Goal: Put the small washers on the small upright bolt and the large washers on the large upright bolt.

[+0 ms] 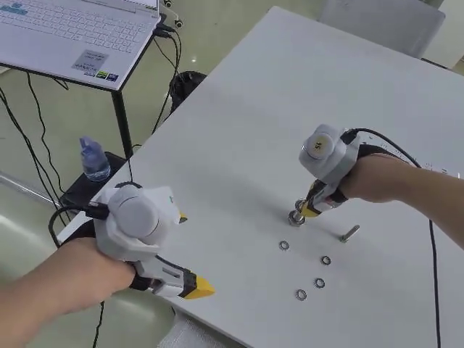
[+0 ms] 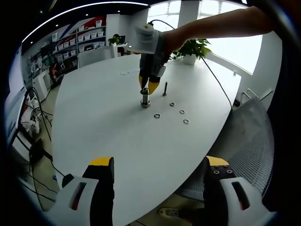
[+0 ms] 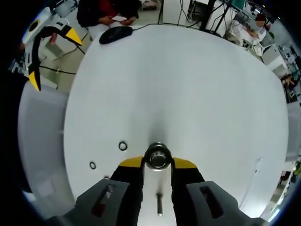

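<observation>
While the left gripper (image 1: 192, 252) hangs at the near edge of the table (image 1: 290, 94), its jaws are spread wide with nothing between them. The white top beyond is bare right out to its curved far edge. That leaves open room round the work on the far and left sides. A laptop (image 1: 72, 32) on a stand and a bottle (image 1: 93, 158) sit off the table to the left, well apart from the work. In the left gripper view a mesh chair (image 2: 254, 141) stands by the table's right edge.

The large bolt (image 1: 297, 216) stands upright well in from the edges. The right gripper (image 1: 304, 210) comes down on it from the right. In the right gripper view its yellow-tipped jaws stand narrowly apart, one on each side of the bolt's top (image 3: 158, 157), very close to it. I cannot tell whether they pinch anything there. A wider ring or stack shows round the bolt's foot in the left gripper view (image 2: 145, 100).

The small bolt (image 1: 349, 233) stands just beside the large one, under the right hand. It reads as upright in the left gripper view (image 2: 165, 88).

Four small washers (image 1: 284, 246) lie flat in a loose group on the near side of the bolts. They are apart from one another and clear of both grippers.
</observation>
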Demonstrator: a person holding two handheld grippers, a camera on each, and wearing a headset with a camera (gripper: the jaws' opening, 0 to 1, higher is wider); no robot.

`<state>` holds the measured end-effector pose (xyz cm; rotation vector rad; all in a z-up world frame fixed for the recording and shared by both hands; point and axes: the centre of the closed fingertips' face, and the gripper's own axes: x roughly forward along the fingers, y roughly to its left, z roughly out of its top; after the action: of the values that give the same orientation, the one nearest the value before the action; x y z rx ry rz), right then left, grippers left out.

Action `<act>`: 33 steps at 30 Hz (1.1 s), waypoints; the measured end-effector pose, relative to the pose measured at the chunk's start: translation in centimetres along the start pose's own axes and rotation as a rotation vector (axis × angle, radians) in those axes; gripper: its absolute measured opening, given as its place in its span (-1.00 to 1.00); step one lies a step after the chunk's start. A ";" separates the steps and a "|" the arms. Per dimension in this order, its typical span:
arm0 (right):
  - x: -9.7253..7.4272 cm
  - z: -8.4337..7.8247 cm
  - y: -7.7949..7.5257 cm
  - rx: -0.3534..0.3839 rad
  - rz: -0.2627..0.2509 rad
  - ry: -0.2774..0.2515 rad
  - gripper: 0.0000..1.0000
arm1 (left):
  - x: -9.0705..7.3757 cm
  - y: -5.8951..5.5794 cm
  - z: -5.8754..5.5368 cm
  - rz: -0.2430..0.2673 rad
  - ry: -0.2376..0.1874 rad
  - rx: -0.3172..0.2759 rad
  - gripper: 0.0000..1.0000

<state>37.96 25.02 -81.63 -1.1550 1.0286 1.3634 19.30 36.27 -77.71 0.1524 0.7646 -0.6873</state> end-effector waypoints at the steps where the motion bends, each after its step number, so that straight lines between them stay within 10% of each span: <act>1: 0.1 0.0 0.0 0.000 0.000 0.000 -0.57 | 0.0 0.0 -0.1 -0.001 0.002 -0.001 0.54; 33: 3.8 -0.7 -0.5 0.007 -0.013 0.017 -0.57 | -0.1 -0.3 -0.9 -0.017 0.025 -0.001 0.50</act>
<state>38.52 25.04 -85.54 -1.1681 1.0356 1.3416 18.55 36.48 -78.22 0.1541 0.7907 -0.7028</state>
